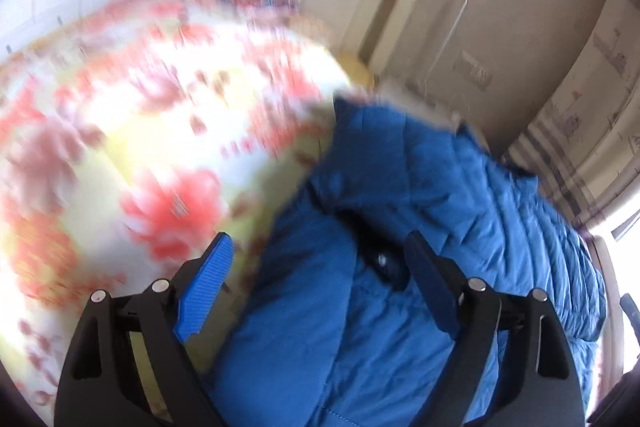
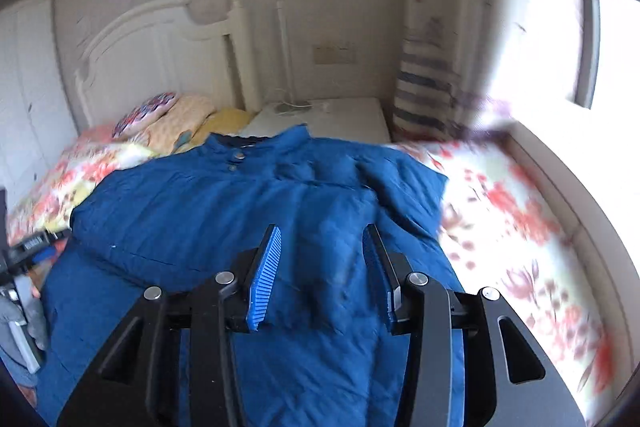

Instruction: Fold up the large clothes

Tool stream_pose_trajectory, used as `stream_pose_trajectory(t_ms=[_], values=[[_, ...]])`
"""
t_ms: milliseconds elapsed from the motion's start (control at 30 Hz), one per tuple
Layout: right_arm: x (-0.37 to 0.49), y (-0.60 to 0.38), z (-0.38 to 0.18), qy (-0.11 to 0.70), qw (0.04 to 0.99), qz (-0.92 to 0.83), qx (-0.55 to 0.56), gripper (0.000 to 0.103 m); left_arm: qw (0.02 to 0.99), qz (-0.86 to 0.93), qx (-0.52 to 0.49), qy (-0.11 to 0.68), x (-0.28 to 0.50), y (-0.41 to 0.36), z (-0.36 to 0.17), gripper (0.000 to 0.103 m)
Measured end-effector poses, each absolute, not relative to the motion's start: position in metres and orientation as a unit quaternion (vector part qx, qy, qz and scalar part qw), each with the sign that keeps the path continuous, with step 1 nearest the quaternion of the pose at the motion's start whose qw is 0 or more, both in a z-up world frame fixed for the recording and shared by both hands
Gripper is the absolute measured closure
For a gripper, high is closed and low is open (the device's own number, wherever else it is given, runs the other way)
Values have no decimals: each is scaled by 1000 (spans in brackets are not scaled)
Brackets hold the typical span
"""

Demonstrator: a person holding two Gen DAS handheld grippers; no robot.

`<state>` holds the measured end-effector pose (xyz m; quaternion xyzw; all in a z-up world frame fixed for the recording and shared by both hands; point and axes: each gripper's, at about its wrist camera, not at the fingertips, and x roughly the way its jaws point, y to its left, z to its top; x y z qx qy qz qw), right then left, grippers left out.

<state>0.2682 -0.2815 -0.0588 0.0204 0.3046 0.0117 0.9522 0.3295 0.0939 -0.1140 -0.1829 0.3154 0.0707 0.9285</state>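
In the left wrist view, the left gripper is seen with its jaws spread wide and nothing pinched between them; the blue padded jacket is spread below and ahead of them, beside the blurred floral bedspread. In the right wrist view, the jacket is laid across the bed, collar toward the white headboard. The right gripper is held above it, jaws partly apart, no cloth visibly clamped.
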Motion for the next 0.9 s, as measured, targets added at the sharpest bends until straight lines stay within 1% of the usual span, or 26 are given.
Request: stream_pose_trajectory(t_ms=[67,100,167,267,300,367,433,500,567,600,633,667,700,900], values=[[282,-271,-74,325,945,18,10,61,948,110,-180,239,306,100,-95,16],[291,-268,-87,345,938,14,1,61,951,116,-186,216,298,103,-89,16],[299,-260,-106,371,928,11,-7,61,953,111,-196,203,293,107,-81,13],[302,-263,-106,372,928,15,4,61,955,65,-175,231,309,90,-64,13],[301,-263,-106,373,928,16,5,61,959,53,-150,235,316,76,-54,12],[301,-262,-108,373,928,16,6,61,962,32,-103,251,331,50,-42,8],[301,-261,-109,373,928,15,5,61,961,7,-56,272,353,19,-38,7],[299,-262,-109,372,928,16,7,61,952,-5,-22,304,375,-4,-49,7],[298,-263,-109,372,928,17,13,61,939,-6,1,343,394,-19,-72,7],[298,-265,-109,372,928,18,15,61,930,-6,13,367,403,-25,-92,7],[299,-265,-109,372,928,19,17,60,920,-4,35,391,411,-29,-114,4],[298,-264,-109,372,928,19,18,60,918,-8,48,395,412,-31,-129,3],[299,-264,-109,373,928,18,16,60,916,-13,48,397,411,-31,-133,3],[297,-263,-110,370,929,16,13,58,917,-13,43,397,410,-27,-135,2]])
